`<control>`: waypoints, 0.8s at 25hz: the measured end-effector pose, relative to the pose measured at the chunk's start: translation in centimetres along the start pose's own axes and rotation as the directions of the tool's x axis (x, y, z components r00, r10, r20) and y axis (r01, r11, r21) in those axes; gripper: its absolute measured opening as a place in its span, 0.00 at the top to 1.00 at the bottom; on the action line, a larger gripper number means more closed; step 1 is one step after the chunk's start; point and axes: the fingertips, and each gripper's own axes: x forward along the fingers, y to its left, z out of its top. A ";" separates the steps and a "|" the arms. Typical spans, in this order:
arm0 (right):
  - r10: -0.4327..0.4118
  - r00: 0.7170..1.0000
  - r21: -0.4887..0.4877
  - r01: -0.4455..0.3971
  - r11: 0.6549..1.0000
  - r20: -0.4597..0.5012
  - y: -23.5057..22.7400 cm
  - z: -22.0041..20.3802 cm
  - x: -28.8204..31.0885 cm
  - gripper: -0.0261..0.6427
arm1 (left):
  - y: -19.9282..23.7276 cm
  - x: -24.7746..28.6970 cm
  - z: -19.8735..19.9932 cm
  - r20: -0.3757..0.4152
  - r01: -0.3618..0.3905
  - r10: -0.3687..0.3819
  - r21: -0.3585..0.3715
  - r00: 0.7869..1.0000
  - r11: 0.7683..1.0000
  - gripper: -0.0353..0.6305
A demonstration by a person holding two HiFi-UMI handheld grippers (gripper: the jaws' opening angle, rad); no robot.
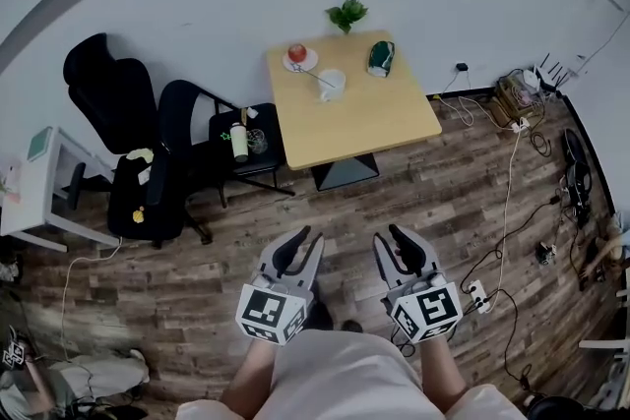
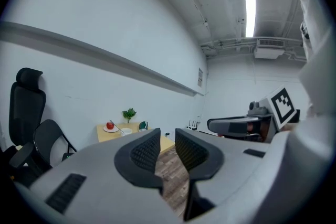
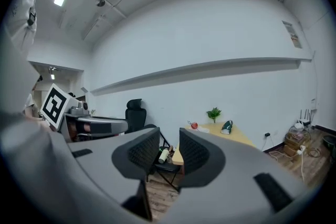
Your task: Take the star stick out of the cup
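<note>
1. Star stick (image 1: pixel 313 74) is spotted in the white cup (image 1: pixel 333 82), a thin rod leaning out over the rim towards the plate (image 1: pixel 286 62) at the table's far left corner. Whether its top is star-shaped cannot be made out from this far away.
2. The cup is seen upright on the wooden table (image 1: pixel 384 118), close to the far edge and left of the middle. Nothing is touching it.
3. The left gripper (image 1: pixel 310 238) is held low, close to the body and well apart from the table. Its fingers are parted by a narrow gap, and only floor (image 1: pixel 197 261) is seen between them.
4. The right gripper (image 1: pixel 387 236) is carried just beside it, fingers spread wide and nothing between them.
5. A stretch of bare floor is seen between the grippers and the table's near edge.
6. Progress is judged at zero: nothing has been reached or gripped, and the stick is not yet lifted.
7. Left to be done: the table must be approached, the stick pinched above the rim and drawn clear of the cup, which may need steadying.
</note>
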 end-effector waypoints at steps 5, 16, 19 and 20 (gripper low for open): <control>-0.003 1.000 -0.001 0.003 1.000 0.010 0.5 1.3 4.0 0.79 | 3.5 1.9 0.9 0.007 0.033 -0.033 -0.003 0.999 0.999 0.82; -0.010 1.000 0.009 0.010 1.000 -0.002 1.6 1.8 10.9 0.79 | 9.7 4.3 0.8 -0.011 0.075 -0.075 -0.033 0.997 0.997 0.82; -0.013 1.000 0.015 0.014 1.000 -0.017 1.9 1.3 11.9 0.79 | 11.1 4.5 0.5 -0.016 0.069 -0.070 -0.050 0.997 0.996 0.82; -0.016 1.000 0.019 0.016 1.000 -0.020 1.8 1.2 12.1 0.80 | 11.3 4.7 0.4 -0.019 0.069 -0.071 -0.055 0.997 0.996 0.82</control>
